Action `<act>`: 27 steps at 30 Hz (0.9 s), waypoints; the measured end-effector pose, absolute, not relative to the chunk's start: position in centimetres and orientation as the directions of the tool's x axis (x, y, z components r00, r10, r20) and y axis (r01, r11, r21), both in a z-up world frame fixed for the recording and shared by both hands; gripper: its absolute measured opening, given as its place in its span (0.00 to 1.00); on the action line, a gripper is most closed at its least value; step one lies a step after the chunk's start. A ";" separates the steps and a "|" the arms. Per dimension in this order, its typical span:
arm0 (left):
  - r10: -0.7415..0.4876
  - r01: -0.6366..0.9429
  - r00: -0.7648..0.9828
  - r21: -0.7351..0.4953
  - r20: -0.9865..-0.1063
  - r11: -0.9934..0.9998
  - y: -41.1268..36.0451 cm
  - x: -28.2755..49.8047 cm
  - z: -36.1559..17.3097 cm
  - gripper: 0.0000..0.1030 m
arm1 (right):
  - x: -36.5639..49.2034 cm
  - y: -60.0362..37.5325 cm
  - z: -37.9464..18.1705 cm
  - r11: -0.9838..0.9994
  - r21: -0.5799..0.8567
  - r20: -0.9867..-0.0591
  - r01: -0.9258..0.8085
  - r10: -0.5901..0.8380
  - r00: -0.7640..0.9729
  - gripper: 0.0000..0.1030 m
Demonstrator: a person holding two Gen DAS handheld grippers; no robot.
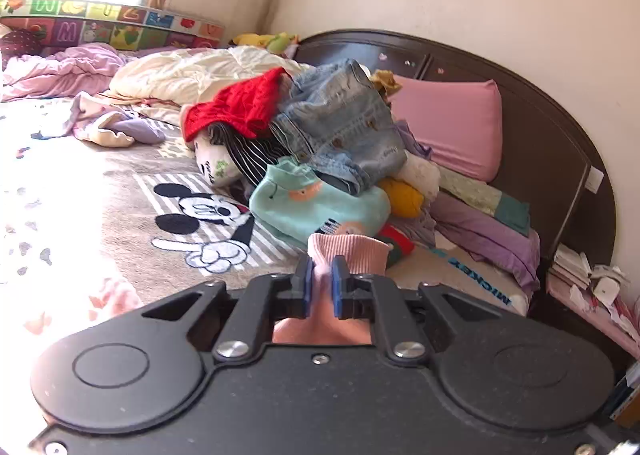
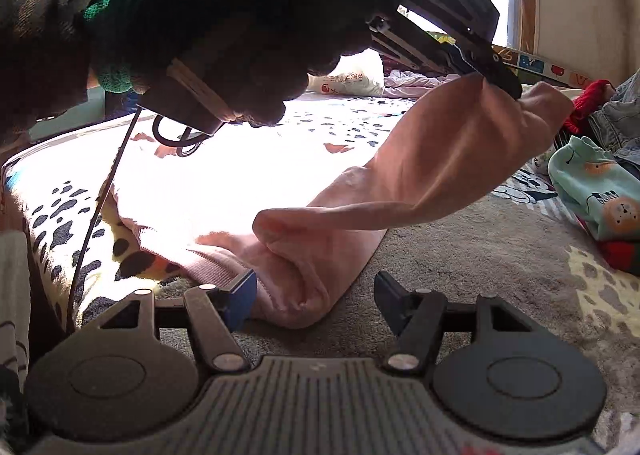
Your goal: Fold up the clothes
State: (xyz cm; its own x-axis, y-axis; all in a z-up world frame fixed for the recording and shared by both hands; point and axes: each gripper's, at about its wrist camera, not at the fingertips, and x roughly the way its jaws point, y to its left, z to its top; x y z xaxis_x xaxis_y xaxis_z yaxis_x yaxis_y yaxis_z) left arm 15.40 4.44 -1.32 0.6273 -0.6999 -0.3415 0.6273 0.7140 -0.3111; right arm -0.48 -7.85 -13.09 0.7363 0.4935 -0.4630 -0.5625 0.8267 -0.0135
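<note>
At the far left of the right wrist view, a person's dark gloved hand with a green cuff holds the left gripper above the bed. Its jaws are clamped on the ribbed cuff of a pink garment, lifting one sleeve so it stretches taut up to the right, while the rest of the garment lies in a bunched heap on the grey blanket, partly washed out by bright sunlight. Lower down, the right gripper hovers low over the bed with its jaws standing well apart; the folded lower edge of the pink garment lies between them, close to the left blue pad, and neither pad visibly presses on it. At the right edge lies a mint green top with a lion print.

In the left wrist view, the left gripper has its blue pads pinched together on the pink cuff. Beyond it a cartoon mouse print shows on the blanket, then a pile of clothes: a red knit, a denim jacket and the mint top. Farther right a pink pillow leans on the dark headboard.
</note>
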 end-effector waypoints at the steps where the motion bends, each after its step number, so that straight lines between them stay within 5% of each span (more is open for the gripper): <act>1: -0.677 0.593 0.663 -0.327 -0.319 0.736 5.5 15.5 -1.0 0.08 | -0.3 -7.5 -13.1 0.823 -0.015 -0.464 -0.567 0.497 0.733 0.63; 13: -0.524 0.332 0.809 -0.530 -0.265 0.780 12.0 22.5 -3.4 0.08 | 0.9 -4.6 -13.9 0.759 -0.075 -0.503 -0.647 0.531 0.682 0.63; 27: -0.433 0.202 0.799 -0.492 -0.417 0.847 12.6 28.0 -9.9 0.07 | 0.3 -5.3 -13.9 0.769 -0.024 -0.509 -0.639 0.541 0.670 0.64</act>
State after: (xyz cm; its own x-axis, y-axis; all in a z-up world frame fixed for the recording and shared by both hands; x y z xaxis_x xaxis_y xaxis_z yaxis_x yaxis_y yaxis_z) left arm 28.04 12.60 -9.90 0.7994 -0.4329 -0.4166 0.2020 0.8467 -0.4923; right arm 0.26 -5.26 -13.90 0.6698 0.5408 -0.5089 -0.6392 0.7686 -0.0245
